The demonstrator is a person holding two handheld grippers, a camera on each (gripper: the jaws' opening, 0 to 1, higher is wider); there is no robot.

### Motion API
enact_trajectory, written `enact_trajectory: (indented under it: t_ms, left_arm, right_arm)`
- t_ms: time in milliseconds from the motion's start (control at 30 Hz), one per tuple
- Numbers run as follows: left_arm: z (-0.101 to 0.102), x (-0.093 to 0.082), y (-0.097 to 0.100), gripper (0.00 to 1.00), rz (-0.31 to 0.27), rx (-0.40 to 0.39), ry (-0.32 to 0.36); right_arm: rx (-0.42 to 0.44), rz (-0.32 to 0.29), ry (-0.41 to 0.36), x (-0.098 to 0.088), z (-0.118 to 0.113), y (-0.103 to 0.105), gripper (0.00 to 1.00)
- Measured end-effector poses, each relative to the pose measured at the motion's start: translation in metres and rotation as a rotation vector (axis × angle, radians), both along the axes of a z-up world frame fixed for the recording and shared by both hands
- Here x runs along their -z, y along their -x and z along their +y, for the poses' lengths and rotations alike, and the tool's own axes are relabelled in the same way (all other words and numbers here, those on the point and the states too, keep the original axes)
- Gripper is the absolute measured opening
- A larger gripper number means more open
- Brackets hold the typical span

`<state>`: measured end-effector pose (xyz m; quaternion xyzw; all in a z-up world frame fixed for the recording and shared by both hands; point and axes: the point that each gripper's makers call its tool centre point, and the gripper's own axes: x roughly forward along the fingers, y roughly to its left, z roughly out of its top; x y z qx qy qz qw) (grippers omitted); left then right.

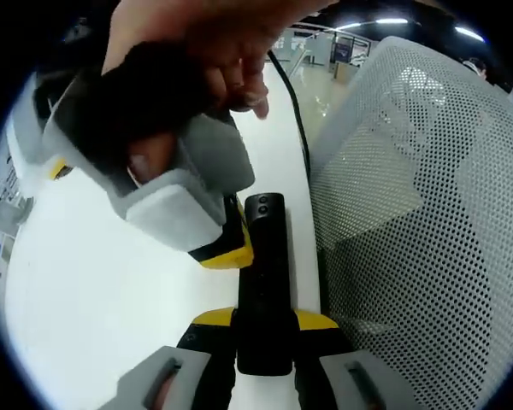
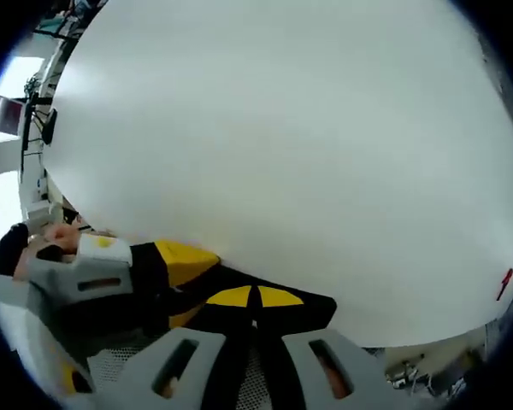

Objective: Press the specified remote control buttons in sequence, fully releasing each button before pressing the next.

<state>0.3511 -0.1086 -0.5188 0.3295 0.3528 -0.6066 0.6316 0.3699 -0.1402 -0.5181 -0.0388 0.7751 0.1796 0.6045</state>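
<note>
Left gripper [image 1: 265,342] clamping remote [image 1: 263,282] over table [image 1: 103,290]; right gripper [image 2: 255,301], jaws together, empty, lowering onto buttons; should press squarely, then lift clear

Both views bright, even indoor light. Left gripper view: ceiling strip lights [image 1: 385,21] glow at top edge, slightly blown out. White table [image 1: 94,290] near overexposed, little texture; soft shadow under the remote [image 1: 263,282]. Hand [image 1: 214,43] up close is blurred, prob. out of focus. Strong fisheye bend toward edges, mesh chair back [image 1: 427,222] curving. Right gripper view: table [image 2: 282,137] flat white w/ faint falloff at edges; lower edge soft, smeared.
</note>
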Motion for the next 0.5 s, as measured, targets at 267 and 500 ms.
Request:
enact_trajectory:
  t_ms: [267,500]
  left_arm:
    - [-0.0003,0.0001,0.0,0.24,0.0,0.0,-0.002]
    - [-0.0002,0.0001,0.0001,0.24,0.002,-0.003,-0.003]
  right_arm:
    - [0.01,-0.005,0.014,-0.003,0.0011,0.0069,0.0]
    - [0.024,-0.029,0.011,-0.0022,-0.0008,0.0033,0.0]
